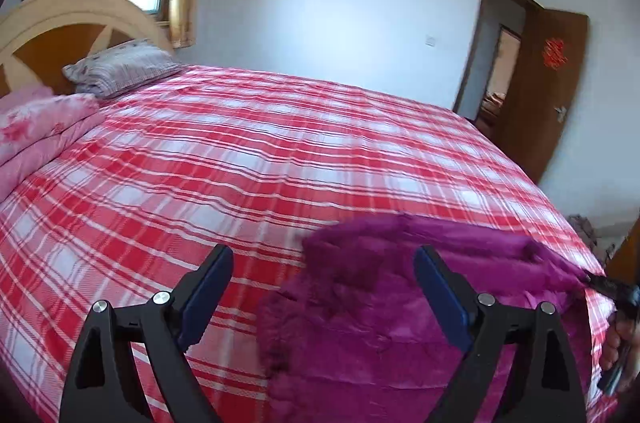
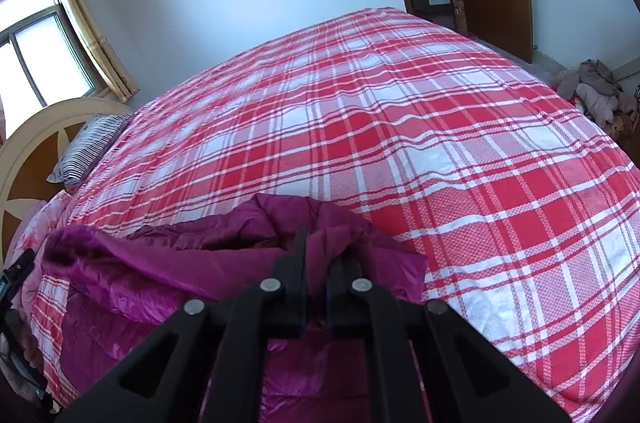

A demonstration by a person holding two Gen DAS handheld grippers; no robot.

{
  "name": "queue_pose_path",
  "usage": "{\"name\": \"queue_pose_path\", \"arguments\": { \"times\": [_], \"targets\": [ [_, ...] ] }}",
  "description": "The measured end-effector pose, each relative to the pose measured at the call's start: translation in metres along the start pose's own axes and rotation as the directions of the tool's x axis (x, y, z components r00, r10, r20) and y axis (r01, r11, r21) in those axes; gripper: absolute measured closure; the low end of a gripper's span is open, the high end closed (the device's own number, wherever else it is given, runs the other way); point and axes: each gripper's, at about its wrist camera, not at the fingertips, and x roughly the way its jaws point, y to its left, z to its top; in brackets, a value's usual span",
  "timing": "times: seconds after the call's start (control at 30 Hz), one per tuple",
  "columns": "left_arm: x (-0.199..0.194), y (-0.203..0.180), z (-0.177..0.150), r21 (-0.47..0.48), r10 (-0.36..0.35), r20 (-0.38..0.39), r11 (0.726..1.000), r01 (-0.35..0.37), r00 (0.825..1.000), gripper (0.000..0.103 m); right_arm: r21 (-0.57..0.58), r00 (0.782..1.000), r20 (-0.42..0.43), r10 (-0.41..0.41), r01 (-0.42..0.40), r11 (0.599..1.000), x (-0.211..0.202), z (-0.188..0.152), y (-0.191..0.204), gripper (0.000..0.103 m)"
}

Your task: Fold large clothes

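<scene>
Left gripper (image 1: 323, 273) gapes, empty, over jacket (image 1: 400, 323) on bed (image 1: 240, 151). Right gripper (image 2: 318, 263) pinches jacket edge. Best: lower left onto the loose hem, bite one layer, keep tension even.

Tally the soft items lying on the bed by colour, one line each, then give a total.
Purple shiny padded jacket: 1
Pink floral folded quilt: 1
Grey striped pillow: 1
Total: 3

All three lie on the red-and-white plaid bed sheet, which is not counted. The right claw is shut on the jacket.
</scene>
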Motion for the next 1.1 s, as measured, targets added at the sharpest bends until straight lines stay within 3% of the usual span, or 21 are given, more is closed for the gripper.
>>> {"name": "queue_pose_path", "arguments": {
  "times": [0.07,0.13,0.2,0.27,0.33,0.43,0.53,0.6,0.7,0.77,0.9,1.0,1.1],
  "targets": [
    [0.014,-0.022,-0.007,0.071,-0.011,-0.036,0.997,0.014,0.999,0.011,0.011,1.000,-0.018,-0.004,0.004,1.000,0.011,0.003,-0.001,0.092],
    [0.029,-0.048,-0.021,0.168,0.023,-0.081,0.986,-0.009,0.996,0.011,0.026,1.000,-0.025,-0.011,0.011,1.000,0.018,0.005,-0.002,0.087],
    [0.047,-0.062,-0.037,0.238,0.096,-0.093,0.969,-0.072,0.991,0.011,0.053,0.999,-0.005,-0.035,0.035,0.998,0.017,0.007,-0.001,0.071],
    [0.063,-0.064,-0.047,0.255,0.160,-0.108,0.958,-0.128,0.981,0.011,0.056,0.998,0.041,-0.047,0.045,0.997,0.007,0.005,0.007,0.038],
    [0.074,-0.058,-0.053,0.229,0.180,-0.143,0.963,-0.144,0.973,0.011,-0.002,0.991,0.115,-0.062,0.063,0.998,-0.010,-0.001,0.027,0.022],
    [0.084,-0.047,-0.058,0.168,0.195,-0.183,0.972,-0.165,0.964,0.011,-0.121,0.990,0.143,-0.001,0.018,0.992,-0.018,-0.012,0.061,0.022],
    [0.084,-0.044,-0.063,0.185,0.248,-0.189,0.959,-0.214,0.950,0.011,-0.290,0.993,0.075,0.093,-0.067,0.955,-0.004,-0.028,0.103,0.022],
    [0.085,-0.042,-0.065,0.182,0.246,-0.193,0.960,-0.212,0.950,0.011,-0.379,0.996,0.057,0.070,-0.043,0.924,0.014,-0.039,0.122,0.022],
    [0.078,-0.039,-0.059,0.153,0.251,-0.211,0.963,-0.221,0.945,0.011,-0.358,1.000,-0.011,0.000,-0.004,0.934,0.049,-0.044,0.118,0.022],
    [0.067,-0.049,-0.051,0.160,0.238,-0.181,0.965,-0.210,0.954,0.011,-0.322,0.998,-0.058,-0.037,0.017,0.947,0.070,-0.048,0.107,0.022],
    [0.045,-0.083,-0.030,0.235,0.197,-0.124,0.958,-0.164,0.973,0.011,-0.270,0.998,-0.059,-0.033,0.016,0.963,0.078,-0.050,0.096,0.022],
    [0.050,-0.097,-0.019,0.228,0.149,-0.133,0.967,-0.116,0.980,0.011,-0.277,0.996,-0.073,-0.047,0.025,0.961,0.082,-0.049,0.096,0.021],
    [0.079,-0.100,-0.023,0.236,0.200,-0.175,0.959,-0.156,0.964,0.011,-0.280,0.995,-0.082,-0.058,0.033,0.959,0.085,-0.051,0.096,0.019]
  ]
}}
